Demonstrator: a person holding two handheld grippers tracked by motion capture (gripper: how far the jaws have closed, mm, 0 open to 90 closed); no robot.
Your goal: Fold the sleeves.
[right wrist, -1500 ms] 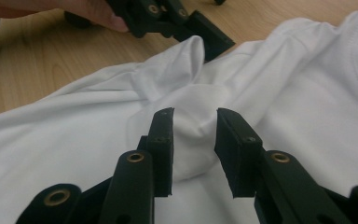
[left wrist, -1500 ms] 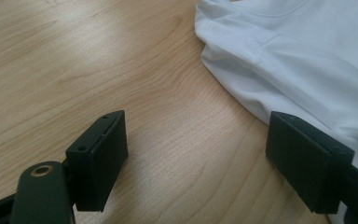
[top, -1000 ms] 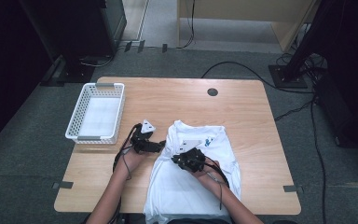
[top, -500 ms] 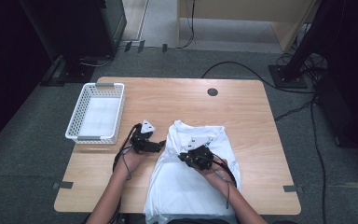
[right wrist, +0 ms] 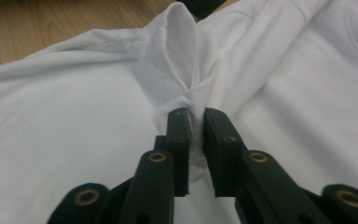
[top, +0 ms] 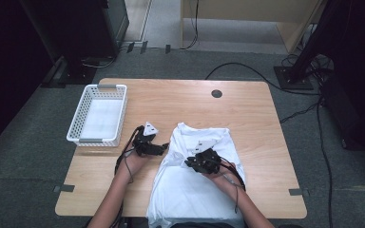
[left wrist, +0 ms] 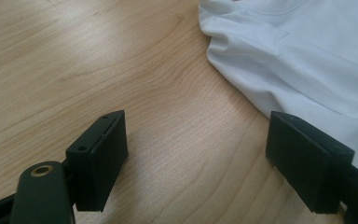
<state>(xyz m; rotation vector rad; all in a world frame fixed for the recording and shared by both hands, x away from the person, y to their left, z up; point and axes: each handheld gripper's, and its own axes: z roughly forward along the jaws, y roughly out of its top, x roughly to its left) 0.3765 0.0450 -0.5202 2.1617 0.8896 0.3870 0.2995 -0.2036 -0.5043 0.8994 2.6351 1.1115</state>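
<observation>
While the left tool point(top: 165, 148) waits wide open and empty just left of the white T-shirt point(top: 190, 199) on the worktop point(top: 180, 102), the right tool point(right wrist: 195, 126), pinching a shirt fold, has shifted rightward, drawing the fold inward.

A white mesh basket point(top: 98, 114) sits at the wooden table's point(top: 247, 109) far left, cables point(top: 309, 111) trailing on the floor.
</observation>
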